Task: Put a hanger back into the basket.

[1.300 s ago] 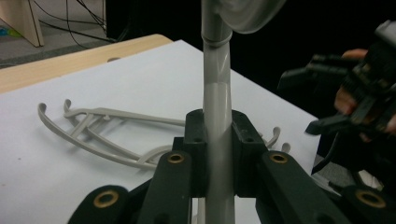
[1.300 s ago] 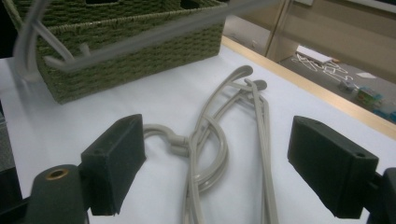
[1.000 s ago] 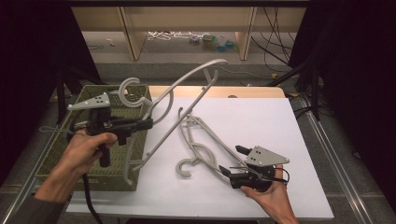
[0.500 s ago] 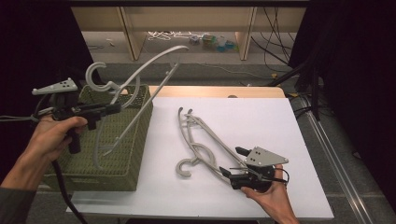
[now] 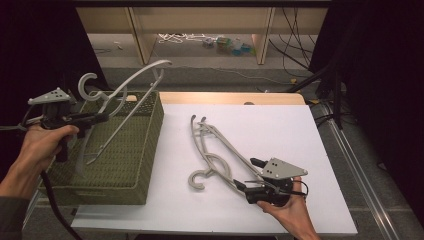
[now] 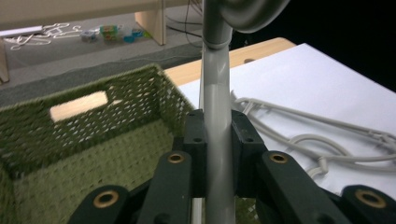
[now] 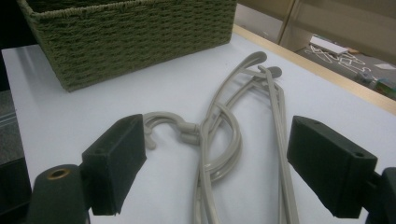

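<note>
My left gripper (image 5: 98, 118) is shut on the neck of a grey plastic hanger (image 5: 140, 71), held tilted above the green woven basket (image 5: 107, 187) with its lower end down inside. In the left gripper view the jaws clamp the hanger's stem (image 6: 215, 84) over the basket (image 6: 93, 140). A pile of grey hangers (image 5: 215, 150) lies tangled on the white table. My right gripper (image 5: 247, 173) rests at the pile's near end, open, with its jaws on either side of the hangers (image 7: 224, 126) and not pressing on them.
The white tabletop (image 5: 280, 130) has bare room to the right of the pile. A wooden strip (image 5: 225, 97) edges its far side. Beyond it stand a wooden shelf unit (image 5: 140, 30), loose items on the floor (image 5: 225, 45), and cables with a black stand (image 5: 330, 75).
My left gripper has carried the hanger leftward, from the table's edge by the basket to above the basket. The right gripper and the pile have stayed put.
</note>
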The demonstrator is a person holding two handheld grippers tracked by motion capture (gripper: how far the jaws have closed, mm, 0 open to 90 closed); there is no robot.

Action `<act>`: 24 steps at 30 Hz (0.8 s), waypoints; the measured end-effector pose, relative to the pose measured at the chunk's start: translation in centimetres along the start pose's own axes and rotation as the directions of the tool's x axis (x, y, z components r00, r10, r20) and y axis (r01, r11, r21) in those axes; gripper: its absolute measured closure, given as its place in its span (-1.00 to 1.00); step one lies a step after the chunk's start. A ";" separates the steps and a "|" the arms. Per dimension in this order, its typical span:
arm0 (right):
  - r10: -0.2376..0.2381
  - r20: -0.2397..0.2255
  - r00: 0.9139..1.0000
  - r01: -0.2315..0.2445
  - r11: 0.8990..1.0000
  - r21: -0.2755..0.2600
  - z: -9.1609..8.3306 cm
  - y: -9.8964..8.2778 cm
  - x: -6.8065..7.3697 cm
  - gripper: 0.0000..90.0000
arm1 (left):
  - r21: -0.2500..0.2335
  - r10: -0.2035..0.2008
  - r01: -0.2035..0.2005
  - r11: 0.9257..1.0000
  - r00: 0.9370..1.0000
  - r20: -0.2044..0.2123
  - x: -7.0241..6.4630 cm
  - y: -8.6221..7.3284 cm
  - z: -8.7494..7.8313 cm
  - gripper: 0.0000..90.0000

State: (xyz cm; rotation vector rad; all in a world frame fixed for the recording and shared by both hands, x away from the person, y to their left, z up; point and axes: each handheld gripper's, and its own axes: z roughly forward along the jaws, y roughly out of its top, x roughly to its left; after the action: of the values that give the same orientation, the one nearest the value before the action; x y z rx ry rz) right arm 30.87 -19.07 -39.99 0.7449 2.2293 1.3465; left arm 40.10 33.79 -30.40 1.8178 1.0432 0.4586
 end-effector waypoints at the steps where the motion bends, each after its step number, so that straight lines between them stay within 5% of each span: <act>1: 0.001 -0.008 1.000 -0.001 1.000 0.011 -0.1 0.0 -0.1 -0.55 | 0.004 -0.005 0.005 1.000 1.000 0.000 0.2 -0.3 0.0 0.76; 16: 0.001 -0.005 1.000 -0.001 1.000 0.012 -0.1 0.0 -0.2 -0.55 | 0.068 -0.012 0.013 0.998 1.000 -0.016 2.9 -2.8 -0.2 0.76; 24: 0.000 -0.002 1.000 0.000 1.000 0.005 0.0 -0.1 -0.2 -0.56 | 0.148 0.043 -0.035 0.988 0.998 -0.052 3.7 -3.9 -0.2 0.76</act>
State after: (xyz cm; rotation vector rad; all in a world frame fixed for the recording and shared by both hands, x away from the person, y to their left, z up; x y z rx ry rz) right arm 31.02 -19.27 -40.04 0.7455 2.2346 1.3433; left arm 40.29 37.63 -34.21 1.9682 1.1055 0.4686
